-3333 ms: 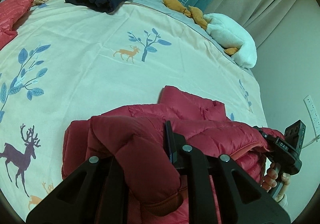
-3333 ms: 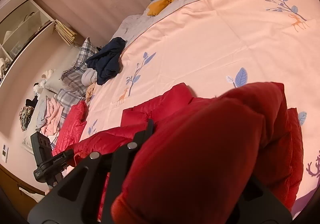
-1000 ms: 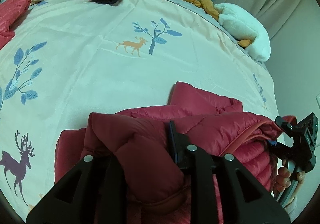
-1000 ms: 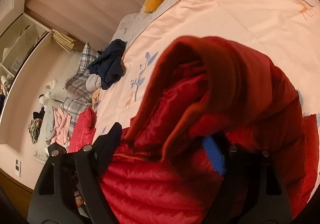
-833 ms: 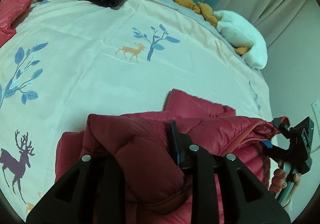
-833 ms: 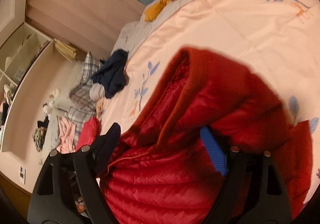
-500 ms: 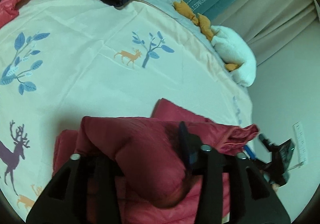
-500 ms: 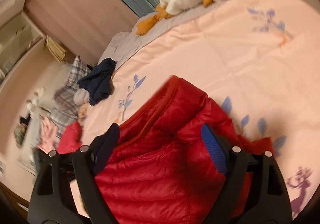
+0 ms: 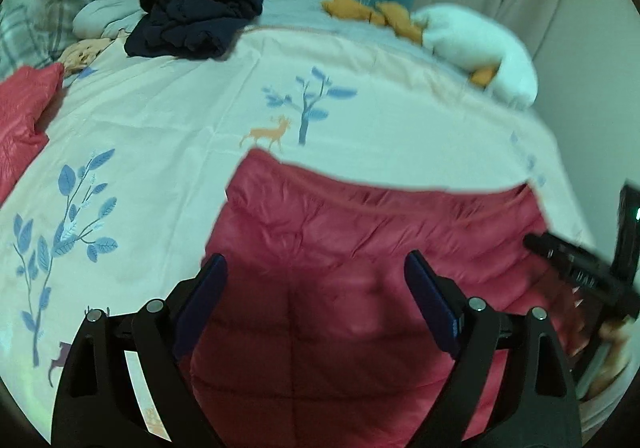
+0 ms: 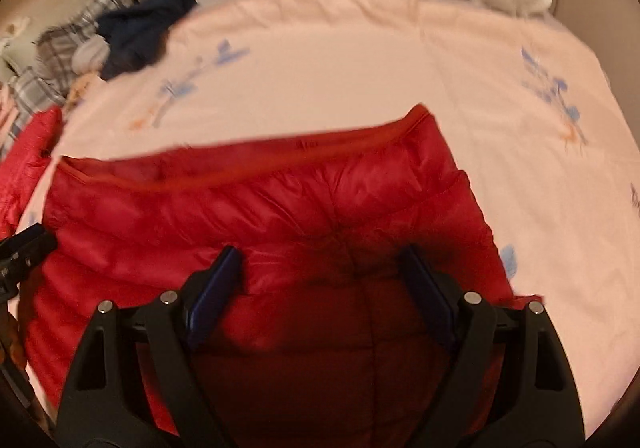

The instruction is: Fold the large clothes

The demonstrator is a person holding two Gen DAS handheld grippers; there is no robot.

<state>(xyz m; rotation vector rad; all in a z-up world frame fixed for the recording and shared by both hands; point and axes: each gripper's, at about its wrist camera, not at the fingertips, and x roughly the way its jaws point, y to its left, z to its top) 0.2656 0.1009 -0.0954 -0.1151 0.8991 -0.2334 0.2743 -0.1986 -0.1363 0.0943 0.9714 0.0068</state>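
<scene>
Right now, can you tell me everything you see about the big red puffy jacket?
The red puffy jacket is shiny and quilted, stitched into soft padded rows, with a thin piped edge along its far side. It lies folded into a broad, fairly flat block on the deer-print bedspread. Both the left gripper and right gripper are open above it, holding nothing.

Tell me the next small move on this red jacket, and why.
Probably press both tools down to flatten the red quilted puffer jacket: left tool and right tool are open above it, and it looks folded but puffy on the deer-print bedspread.
</scene>
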